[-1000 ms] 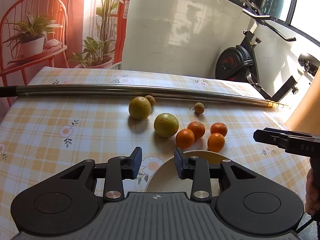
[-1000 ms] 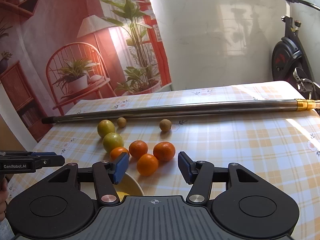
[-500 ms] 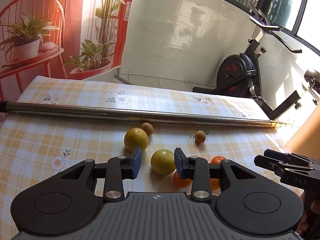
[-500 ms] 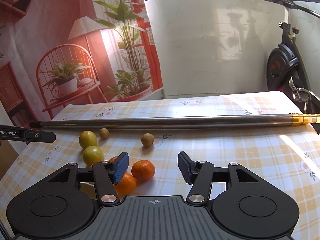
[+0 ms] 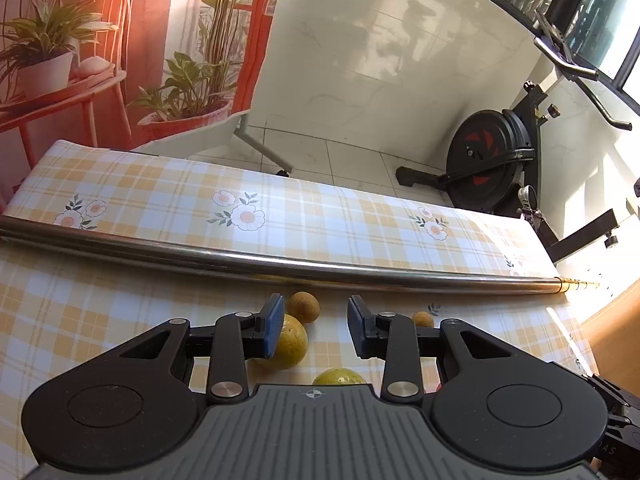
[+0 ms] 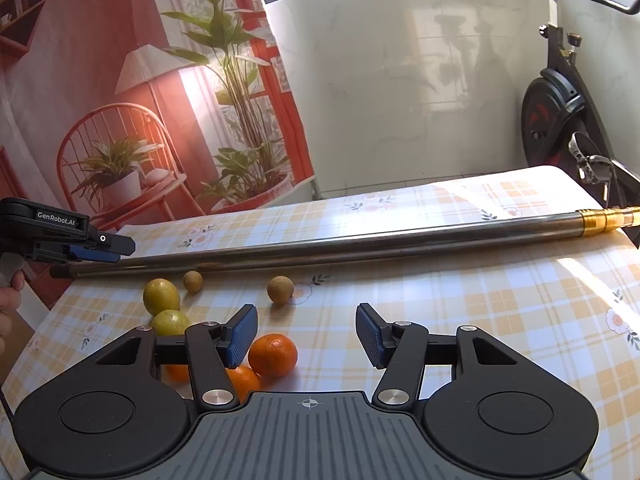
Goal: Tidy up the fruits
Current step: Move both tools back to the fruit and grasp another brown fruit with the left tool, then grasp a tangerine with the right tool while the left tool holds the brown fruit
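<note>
1. The left gripper [image 5: 315, 330] is near the camera in its own view, jaws open with nothing between the blue pads [image 5: 273, 331].
2. Just past its left pad lies a yellow-green fruit [image 5: 291, 344], partly hidden by that pad; a second one [image 5: 339, 377] peeks above the gripper body.
3. A small brown fruit [image 5: 305, 306] lies just beyond the first yellow-green one, and another [image 5: 423, 318] shows behind the right finger.
4. The right gripper [image 6: 306, 334] also stands open and empty over the checked tablecloth [image 6: 500, 320].
5. By its left pad lie the oranges: one [image 6: 273, 355] in full view, one [image 6: 244, 382] partly under the finger, a third [image 6: 176, 371] mostly hidden.
6. Farther off in the right wrist view the two yellow-green fruits [image 6: 161, 296] [image 6: 171, 321] lie close together, whether touching I cannot tell, with the small brown ones [image 6: 193, 281] [image 6: 280, 289] beyond, near the pole.
7. All the fruit lies loose on the cloth, on the near side of the pole.
8. A long steel pole [image 5: 280, 266] lies across the table behind the fruit; its gold end [image 6: 604, 218] points right.
9. At the left edge of the right wrist view the left gripper [image 6: 96, 246] hangs above the pole's dark end, a hand [image 6: 10, 296] below it.
10. Beyond the table are a white wall [image 5: 380, 60], an exercise bike [image 5: 492, 160] and a red backdrop [image 6: 100, 80] printed with a chair and plants.
</note>
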The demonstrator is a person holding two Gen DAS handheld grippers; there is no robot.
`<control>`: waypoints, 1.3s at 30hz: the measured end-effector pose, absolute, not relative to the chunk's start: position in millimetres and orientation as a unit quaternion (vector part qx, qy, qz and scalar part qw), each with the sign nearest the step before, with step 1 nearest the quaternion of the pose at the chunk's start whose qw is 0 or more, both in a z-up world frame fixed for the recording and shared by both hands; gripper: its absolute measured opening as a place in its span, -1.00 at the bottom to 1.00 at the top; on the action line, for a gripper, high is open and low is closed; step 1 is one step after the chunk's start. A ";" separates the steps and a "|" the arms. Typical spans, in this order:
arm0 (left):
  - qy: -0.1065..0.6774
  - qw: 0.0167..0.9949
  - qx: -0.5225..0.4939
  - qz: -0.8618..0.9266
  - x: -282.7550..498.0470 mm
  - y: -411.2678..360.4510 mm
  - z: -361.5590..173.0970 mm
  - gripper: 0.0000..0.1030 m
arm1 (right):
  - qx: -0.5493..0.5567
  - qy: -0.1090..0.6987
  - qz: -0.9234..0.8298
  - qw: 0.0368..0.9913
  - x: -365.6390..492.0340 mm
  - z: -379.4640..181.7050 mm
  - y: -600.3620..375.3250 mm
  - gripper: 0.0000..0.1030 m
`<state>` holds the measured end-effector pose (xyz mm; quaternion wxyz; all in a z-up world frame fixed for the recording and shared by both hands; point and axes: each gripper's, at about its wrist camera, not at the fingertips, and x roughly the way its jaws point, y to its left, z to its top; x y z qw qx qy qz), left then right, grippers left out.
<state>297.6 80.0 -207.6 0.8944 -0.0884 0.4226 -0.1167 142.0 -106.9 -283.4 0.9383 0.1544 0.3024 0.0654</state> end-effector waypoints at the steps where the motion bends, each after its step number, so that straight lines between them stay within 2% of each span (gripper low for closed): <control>1: 0.428 0.892 -0.089 -0.116 305.6 77.6 -212.7 -0.29 | 0.160 0.304 0.065 0.937 142.4 -285.0 -108.1 0.00; 9: 0.478 0.869 -0.055 -0.112 347.6 59.9 -250.9 -0.29 | 0.187 0.323 0.051 0.926 140.5 -309.1 -121.2 0.00; 16: 0.490 0.865 -0.028 -0.107 353.1 55.3 -263.0 -0.29 | 0.203 0.337 0.041 0.918 139.5 -324.5 -128.3 0.01; 17: 0.490 0.865 -0.023 -0.108 353.6 53.6 -263.8 -0.31 | 0.205 0.339 0.041 0.917 139.5 -326.3 -128.6 0.01; 18: 0.491 0.865 -0.013 -0.106 353.6 52.0 -263.8 -0.45 | 0.207 0.340 0.040 0.916 139.4 -327.8 -129.0 0.01; 19: 0.490 0.865 -0.003 -0.108 354.0 49.4 -264.1 -0.47 | 0.208 0.341 0.040 0.916 139.1 -328.6 -128.8 0.01; 25: 0.477 0.870 0.018 -0.119 346.2 43.4 -257.5 -0.48 | 0.212 0.347 0.039 0.913 138.7 -329.0 -127.4 0.01; 39: 0.401 0.900 0.025 -0.168 270.8 53.8 -210.4 -0.47 | 0.179 0.370 0.070 0.909 152.0 -320.7 -102.6 -0.02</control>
